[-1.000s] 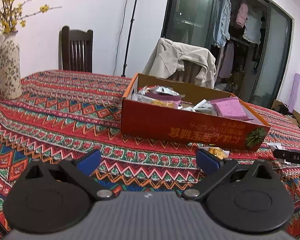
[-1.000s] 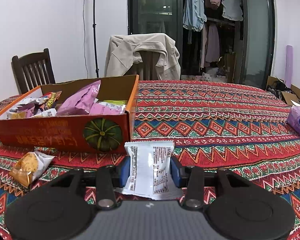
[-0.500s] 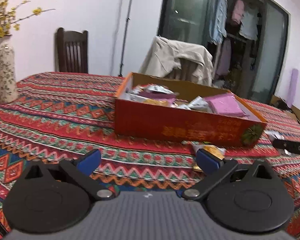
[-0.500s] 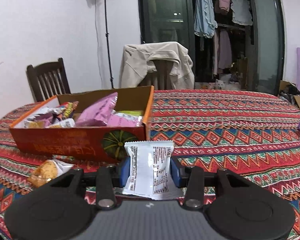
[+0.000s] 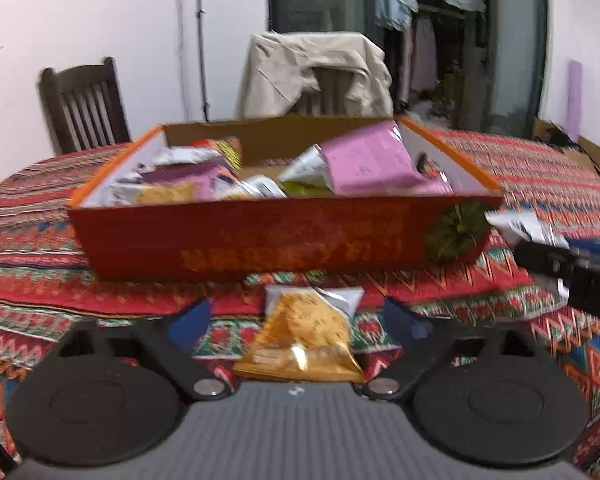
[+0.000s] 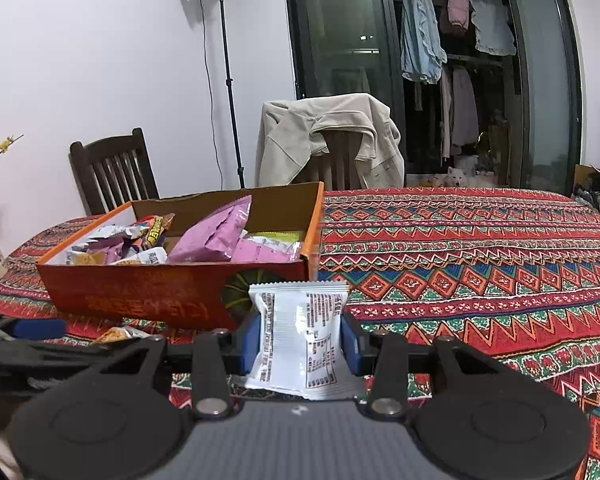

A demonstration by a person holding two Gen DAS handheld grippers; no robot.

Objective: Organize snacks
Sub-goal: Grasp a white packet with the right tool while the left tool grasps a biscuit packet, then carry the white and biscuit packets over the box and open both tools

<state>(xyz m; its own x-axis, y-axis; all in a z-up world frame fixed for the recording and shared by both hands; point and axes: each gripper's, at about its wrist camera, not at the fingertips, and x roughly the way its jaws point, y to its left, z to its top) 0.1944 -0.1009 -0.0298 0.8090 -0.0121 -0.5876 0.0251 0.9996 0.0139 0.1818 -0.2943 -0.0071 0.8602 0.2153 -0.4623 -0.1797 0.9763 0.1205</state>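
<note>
**Two loose packets being gathered toward the orange box**

A small yellow-and-clear plastic packet of golden snacks point(image 5: 304, 332) is lying flat on the patterned cloth just in front of the long orange cardboard box point(image 5: 284, 236), and it is being straddled by the left gripper point(image 5: 300, 318). The jaws have just been closing, with the packet between them, yet a gap is still being shown on each side, so the packet is not being pinched; it is judged that the blue pads point(image 5: 190, 320) are being brought in so that it can be lifted over the box's near wall.

A white printed foil sachet point(image 6: 300, 340) is being clamped upright between the pads of the right gripper point(image 6: 300, 338), just before the box's front corner with the green pumpkin print. It is being held above the cloth, apparently so that it can be carried over the wall while the other hand is working.

Inside the box, pink pouches point(image 6: 216, 232) and mixed wrappers are already being kept, which suggests it is the collecting place. Behind the box, a chair draped with a beige jacket point(image 6: 328, 140) is standing, well apart from the work.
</note>
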